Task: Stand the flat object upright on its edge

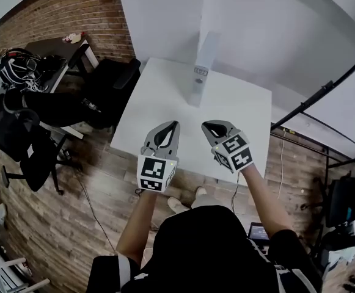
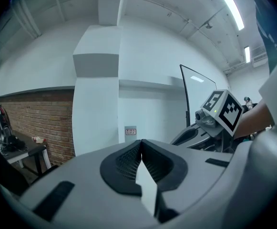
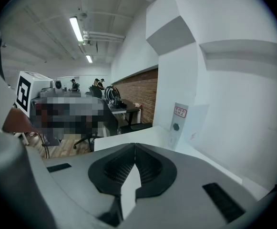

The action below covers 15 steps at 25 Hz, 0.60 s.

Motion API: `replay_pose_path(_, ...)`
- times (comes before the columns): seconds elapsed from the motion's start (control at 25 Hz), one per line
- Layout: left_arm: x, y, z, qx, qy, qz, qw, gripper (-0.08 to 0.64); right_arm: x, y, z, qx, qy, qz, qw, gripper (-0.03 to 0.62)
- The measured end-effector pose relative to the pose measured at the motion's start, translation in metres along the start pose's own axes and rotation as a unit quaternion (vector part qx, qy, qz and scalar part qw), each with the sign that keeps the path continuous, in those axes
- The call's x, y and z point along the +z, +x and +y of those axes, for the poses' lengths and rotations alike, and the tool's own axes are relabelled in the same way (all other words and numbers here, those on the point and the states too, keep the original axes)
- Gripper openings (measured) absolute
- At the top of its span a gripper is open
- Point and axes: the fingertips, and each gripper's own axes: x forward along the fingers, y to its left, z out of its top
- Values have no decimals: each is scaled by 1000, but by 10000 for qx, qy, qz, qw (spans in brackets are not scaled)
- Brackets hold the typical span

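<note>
Upright flat object on a white surface, two closed claws held clear of it.

The white surface [image 1: 159, 102] carries the flat object [image 1: 200, 78], a pale slab with a small label. It stands upright on its edge at the middle of the far edge, close to a white pillar [image 1: 165, 17]. Over the near edge, well apart from the object, the left claw [image 1: 175, 126] and right claw [image 1: 205, 127] hang side by side. Each is clenched with nothing between its jaws.

white table [image 1: 159, 99], flat object [image 1: 201, 69] standing upright
</note>
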Motion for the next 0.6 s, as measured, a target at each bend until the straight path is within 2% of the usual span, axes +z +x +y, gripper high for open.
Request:
replay_pose_path(0.28,11,-5,-21,-6,-150,-26,9999,15,15,-36,-12,-73,154,-646,9978,40)
replay_pose_path(0.6,30,8,-82,146,-98,-88,9998,15,13,-94,-34,15,182,-1116,9936,40)
